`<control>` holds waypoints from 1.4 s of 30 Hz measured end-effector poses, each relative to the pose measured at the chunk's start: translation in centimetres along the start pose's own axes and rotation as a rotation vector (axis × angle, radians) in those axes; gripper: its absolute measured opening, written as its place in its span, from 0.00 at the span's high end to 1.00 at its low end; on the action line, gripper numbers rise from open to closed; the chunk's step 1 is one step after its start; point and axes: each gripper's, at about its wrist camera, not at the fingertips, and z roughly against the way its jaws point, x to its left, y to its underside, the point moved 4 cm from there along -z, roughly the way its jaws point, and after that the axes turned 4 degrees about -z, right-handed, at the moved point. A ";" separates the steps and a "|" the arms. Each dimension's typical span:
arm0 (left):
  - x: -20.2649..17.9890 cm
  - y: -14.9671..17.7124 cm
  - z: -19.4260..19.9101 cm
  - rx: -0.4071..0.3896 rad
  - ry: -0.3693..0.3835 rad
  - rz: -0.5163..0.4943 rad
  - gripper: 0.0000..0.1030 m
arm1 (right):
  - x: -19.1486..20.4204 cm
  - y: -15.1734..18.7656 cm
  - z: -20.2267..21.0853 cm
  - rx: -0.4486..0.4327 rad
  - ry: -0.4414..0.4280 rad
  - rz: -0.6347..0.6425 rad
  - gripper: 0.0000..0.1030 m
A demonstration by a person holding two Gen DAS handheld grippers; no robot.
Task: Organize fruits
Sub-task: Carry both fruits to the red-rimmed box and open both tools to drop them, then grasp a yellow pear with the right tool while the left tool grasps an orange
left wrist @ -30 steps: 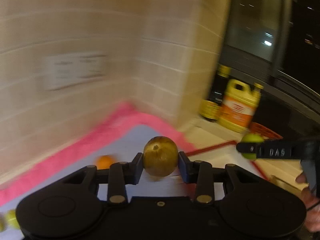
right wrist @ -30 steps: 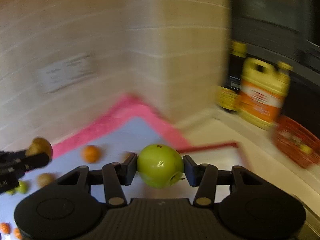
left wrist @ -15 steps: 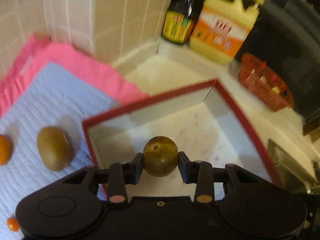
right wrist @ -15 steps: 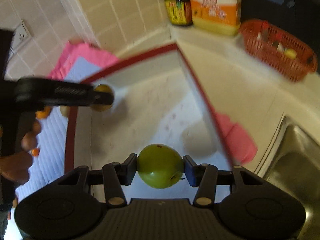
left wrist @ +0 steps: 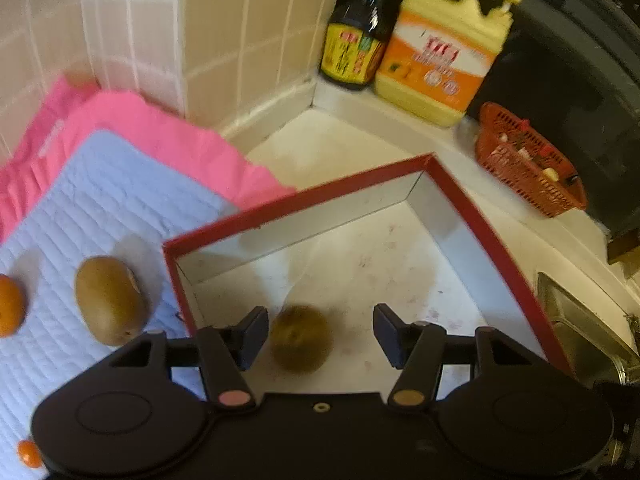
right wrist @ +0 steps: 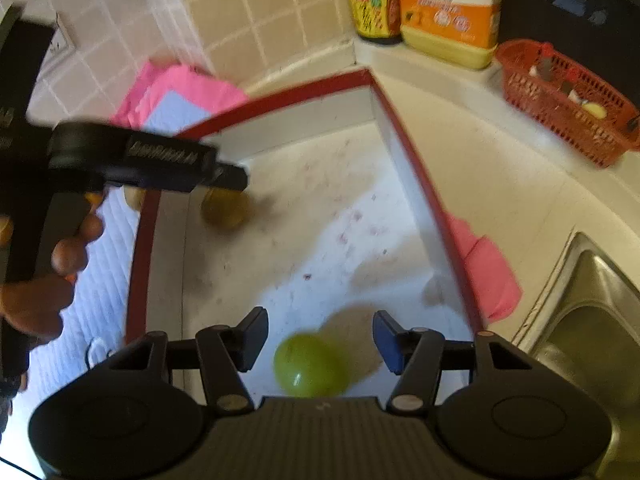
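Observation:
A red-rimmed white box (left wrist: 496, 248) (right wrist: 416, 176) stands on the counter. Over its near left corner my left gripper (left wrist: 320, 338) is opening; a brown kiwi (left wrist: 301, 338) lies blurred between the spread pads, free of both. The right wrist view shows that gripper (right wrist: 224, 178) from the side above the kiwi (right wrist: 224, 210). My right gripper (right wrist: 320, 340) is opening too, and a green apple (right wrist: 308, 364) sits loose below and between its pads on the box floor. A second kiwi (left wrist: 110, 300) and an orange (left wrist: 10, 306) lie on the blue mat (left wrist: 100, 208).
A pink cloth (left wrist: 160, 140) lies under the mat against the tiled wall. A dark sauce bottle (left wrist: 356, 44), a yellow jug (left wrist: 444, 52) and a red basket (left wrist: 528, 160) stand behind the box. A steel sink (right wrist: 588, 320) is at the right. A small orange fruit (left wrist: 29, 453) lies near me.
Both grippers came down over the red box, then their jaws spread. The kiwi left the left pads and the apple left the right pads; both now sit lower in the box.

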 end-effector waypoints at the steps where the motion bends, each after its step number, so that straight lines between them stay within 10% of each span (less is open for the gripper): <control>1: 0.0 0.0 0.7 -0.014 0.004 -0.001 0.33 | -0.1 -0.2 0.6 -0.012 -0.004 -0.007 0.42; 15: 7.9 3.7 17.4 -0.252 -0.091 0.149 0.32 | 6.4 -2.0 5.8 -0.107 -0.058 0.094 0.42; 31: 23.6 23.4 39.9 -0.407 -0.578 0.513 0.31 | 30.6 1.7 6.3 -0.131 -0.324 0.490 0.41; 42: 28.2 36.1 39.7 -0.334 -0.649 0.738 0.31 | 40.4 8.0 1.2 -0.001 -0.389 0.633 0.42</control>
